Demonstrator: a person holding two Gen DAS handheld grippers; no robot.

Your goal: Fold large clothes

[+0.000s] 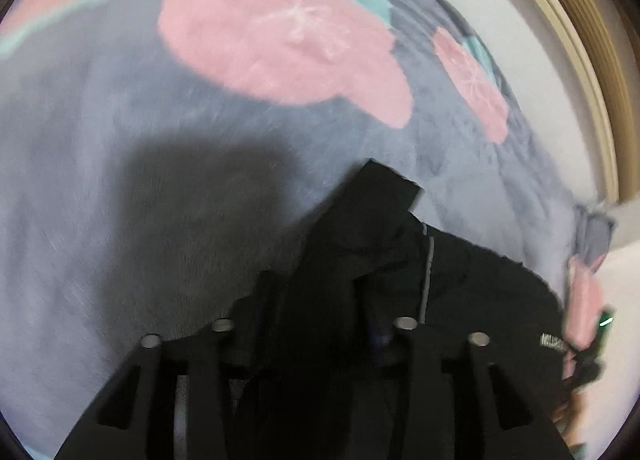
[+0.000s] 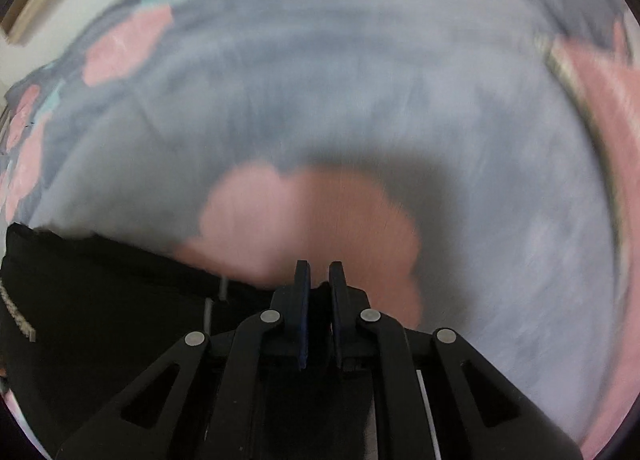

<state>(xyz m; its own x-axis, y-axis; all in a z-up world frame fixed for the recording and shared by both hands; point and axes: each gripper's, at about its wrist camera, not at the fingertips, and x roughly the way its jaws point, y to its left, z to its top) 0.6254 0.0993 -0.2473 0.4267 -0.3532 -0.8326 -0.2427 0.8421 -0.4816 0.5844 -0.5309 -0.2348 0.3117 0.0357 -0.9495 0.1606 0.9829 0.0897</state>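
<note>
A black garment (image 1: 460, 292) with a grey drawstring and a small white logo hangs over a grey fleece blanket with pink flowers. My left gripper (image 1: 320, 300) is shut on a bunched fold of the black garment, which hides its fingertips. In the right wrist view the black garment (image 2: 100, 300) stretches away to the left. My right gripper (image 2: 320, 280) is shut on the garment's edge, with its fingers close together and black cloth between them. Both views are motion-blurred.
The grey blanket (image 1: 200, 119) with pink and teal flowers covers the surface below both grippers and also shows in the right wrist view (image 2: 360, 79). A white wall (image 1: 520, 39) and a beige moulded frame (image 1: 592, 79) stand at the far right.
</note>
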